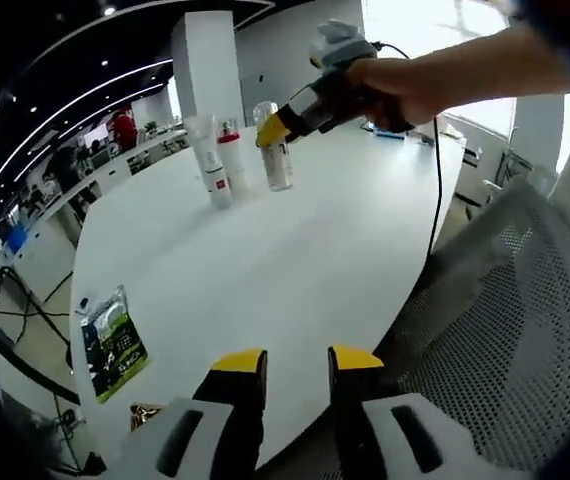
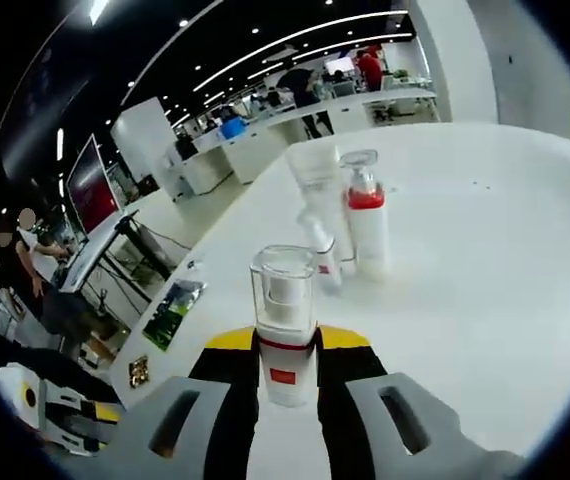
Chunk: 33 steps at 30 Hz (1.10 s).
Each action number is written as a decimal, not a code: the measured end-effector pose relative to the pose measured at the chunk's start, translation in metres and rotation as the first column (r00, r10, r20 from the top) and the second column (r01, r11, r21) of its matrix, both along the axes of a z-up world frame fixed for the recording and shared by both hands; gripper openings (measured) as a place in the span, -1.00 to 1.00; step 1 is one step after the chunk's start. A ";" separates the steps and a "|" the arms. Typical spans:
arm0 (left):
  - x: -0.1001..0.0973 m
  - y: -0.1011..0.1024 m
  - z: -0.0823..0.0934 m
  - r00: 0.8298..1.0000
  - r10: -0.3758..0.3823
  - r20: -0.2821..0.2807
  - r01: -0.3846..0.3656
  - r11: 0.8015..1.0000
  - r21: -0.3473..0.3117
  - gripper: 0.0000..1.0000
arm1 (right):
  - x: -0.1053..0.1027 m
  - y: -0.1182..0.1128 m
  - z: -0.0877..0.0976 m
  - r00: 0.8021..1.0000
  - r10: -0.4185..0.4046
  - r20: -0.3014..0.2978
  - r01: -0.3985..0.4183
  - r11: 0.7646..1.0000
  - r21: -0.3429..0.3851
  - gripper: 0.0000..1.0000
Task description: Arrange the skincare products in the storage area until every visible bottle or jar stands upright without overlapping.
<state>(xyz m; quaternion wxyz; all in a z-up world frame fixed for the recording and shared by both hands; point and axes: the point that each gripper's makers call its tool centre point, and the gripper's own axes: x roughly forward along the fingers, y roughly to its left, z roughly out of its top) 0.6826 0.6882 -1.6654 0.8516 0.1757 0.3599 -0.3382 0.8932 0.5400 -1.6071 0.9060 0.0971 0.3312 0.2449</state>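
In the left gripper view, the left tool (image 1: 297, 368) is seen low over the near edge of the white counter (image 1: 295, 260). Its yellow tips are a little apart and nothing is held between them. Far across the counter, three bottles are grouped. The red-capped bottle (image 1: 231, 156) is taken as the landmark. A tall white bottle (image 1: 203, 140) stands just behind it, and a small bottle (image 1: 218, 180) stands close beside it. The clear-capped bottle (image 1: 275, 152) is on the other side of the red-capped bottle, near it, and is held upright by the right tool (image 1: 277, 128), which is carried by a person's hand (image 1: 405, 85). A green packet (image 1: 112, 340) lies at the counter's edge, well apart from the bottles. A mesh chair (image 1: 505, 330) is seen beside the counter.

In the right gripper view, the clear-capped bottle (image 2: 285, 322) is gripped low on its body by the right tool (image 2: 286, 345). The red-capped bottle (image 2: 367, 222) is seen ahead.

The bottle should probably be set down flat, near the red-capped bottle but not touching it. It should be let go slowly so it is not tipped.

The counter is smooth and bare. A big office with long ceiling lights and desks is seen behind.
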 end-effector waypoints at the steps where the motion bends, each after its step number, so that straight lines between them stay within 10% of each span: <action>1: 0.000 0.001 -0.001 1.000 -0.016 0.008 0.015 1.000 0.021 -0.51 | 0.002 -0.001 -0.001 1.000 -0.004 0.000 0.004 1.000 -0.003 -0.63; 33: -0.004 0.010 -0.015 0.999 -0.019 -0.038 0.023 0.995 0.093 -0.49 | 0.070 -0.012 -0.026 0.980 0.011 0.199 0.026 0.982 -0.185 -0.62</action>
